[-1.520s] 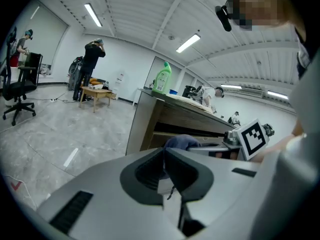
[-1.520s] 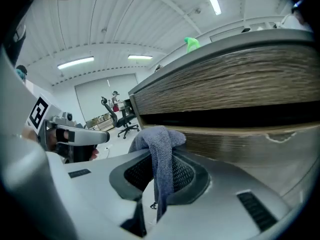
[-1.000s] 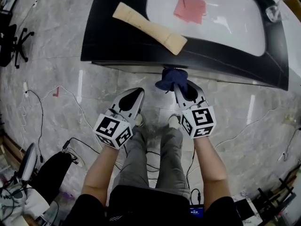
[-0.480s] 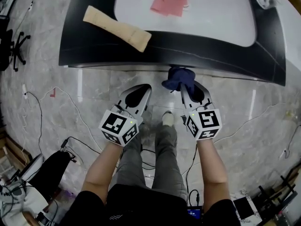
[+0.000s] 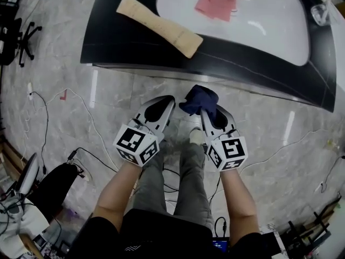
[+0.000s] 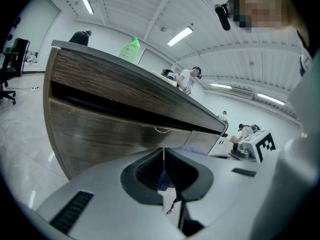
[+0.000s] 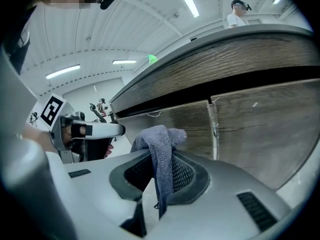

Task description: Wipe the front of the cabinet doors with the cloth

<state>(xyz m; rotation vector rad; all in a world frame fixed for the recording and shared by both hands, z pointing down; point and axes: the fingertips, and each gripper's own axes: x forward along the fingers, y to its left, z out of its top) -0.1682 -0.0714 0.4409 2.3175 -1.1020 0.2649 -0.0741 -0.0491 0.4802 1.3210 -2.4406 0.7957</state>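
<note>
- The cloth (image 5: 199, 99) is held in the right gripper (image 5: 206, 107), just before the cabinet doors (image 7: 260, 129).
- The left gripper (image 5: 161, 104) is seen just left of it.
- A strip (image 5: 159, 26) is laid on the counter (image 5: 124, 50) behind.

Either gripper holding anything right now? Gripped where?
Right gripper is shut on the cloth, pinched along a fold, with a bunch sticking out past the tips. Left gripper is shut, empty.

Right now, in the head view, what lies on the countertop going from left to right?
From the left: beige folded cloth → pink cloth → small clear container near the right edge.
</note>
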